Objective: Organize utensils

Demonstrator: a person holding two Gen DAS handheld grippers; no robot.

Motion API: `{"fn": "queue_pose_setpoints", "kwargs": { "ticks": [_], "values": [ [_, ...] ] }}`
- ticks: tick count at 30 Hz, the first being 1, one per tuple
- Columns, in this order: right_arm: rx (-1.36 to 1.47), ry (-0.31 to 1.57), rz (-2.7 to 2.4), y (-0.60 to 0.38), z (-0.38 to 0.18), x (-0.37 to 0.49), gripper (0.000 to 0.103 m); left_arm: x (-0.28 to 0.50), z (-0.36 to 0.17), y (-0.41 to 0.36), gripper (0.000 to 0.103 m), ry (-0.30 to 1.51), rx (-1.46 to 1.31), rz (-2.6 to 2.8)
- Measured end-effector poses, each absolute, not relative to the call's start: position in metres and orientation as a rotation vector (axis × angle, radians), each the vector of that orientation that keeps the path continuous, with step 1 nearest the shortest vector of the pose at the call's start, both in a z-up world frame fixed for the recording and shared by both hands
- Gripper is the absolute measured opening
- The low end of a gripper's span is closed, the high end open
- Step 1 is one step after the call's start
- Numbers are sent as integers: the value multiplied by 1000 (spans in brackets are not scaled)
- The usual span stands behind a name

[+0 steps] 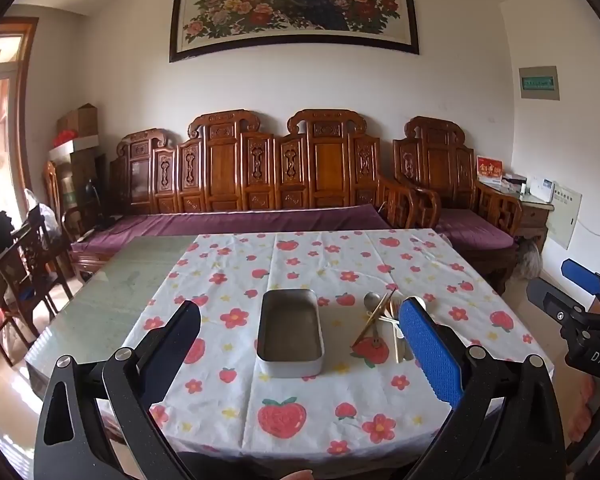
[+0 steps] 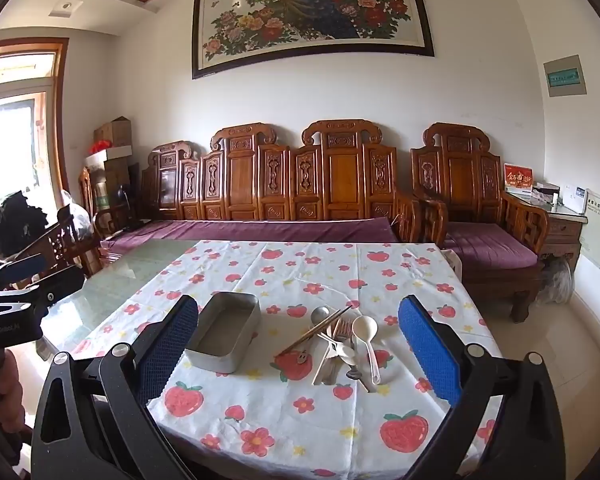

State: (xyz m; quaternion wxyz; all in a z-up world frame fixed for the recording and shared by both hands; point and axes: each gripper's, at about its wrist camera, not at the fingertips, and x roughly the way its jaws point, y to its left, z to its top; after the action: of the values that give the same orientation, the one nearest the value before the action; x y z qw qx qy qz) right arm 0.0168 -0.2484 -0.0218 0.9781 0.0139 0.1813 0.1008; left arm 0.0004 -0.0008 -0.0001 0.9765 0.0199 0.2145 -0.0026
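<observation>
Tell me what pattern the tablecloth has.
White tablecloth with red strawberries and flowers; clearest in the right wrist view.

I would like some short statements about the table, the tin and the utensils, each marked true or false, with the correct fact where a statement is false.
1. The metal tin is empty. True.
2. The utensils lie in a pile on the tablecloth, outside the tin. True.
3. The right tool is shut on the white spoon. False: it is open and holds nothing.
4. The tablecloth covers the whole table. False: bare glass table top shows on the left.
5. The left tool is open. True.
6. The chopsticks stand upright in the tin. False: they lie across the pile.
</observation>
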Motion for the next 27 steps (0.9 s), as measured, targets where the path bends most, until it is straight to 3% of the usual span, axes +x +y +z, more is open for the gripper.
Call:
{"fn": "queue_pose_setpoints", "kwargs": {
  "ticks": [27],
  "values": [
    [33,357,198,-247,-18,16,101,0,4,-2,97,427,24,-13]
  ]
}}
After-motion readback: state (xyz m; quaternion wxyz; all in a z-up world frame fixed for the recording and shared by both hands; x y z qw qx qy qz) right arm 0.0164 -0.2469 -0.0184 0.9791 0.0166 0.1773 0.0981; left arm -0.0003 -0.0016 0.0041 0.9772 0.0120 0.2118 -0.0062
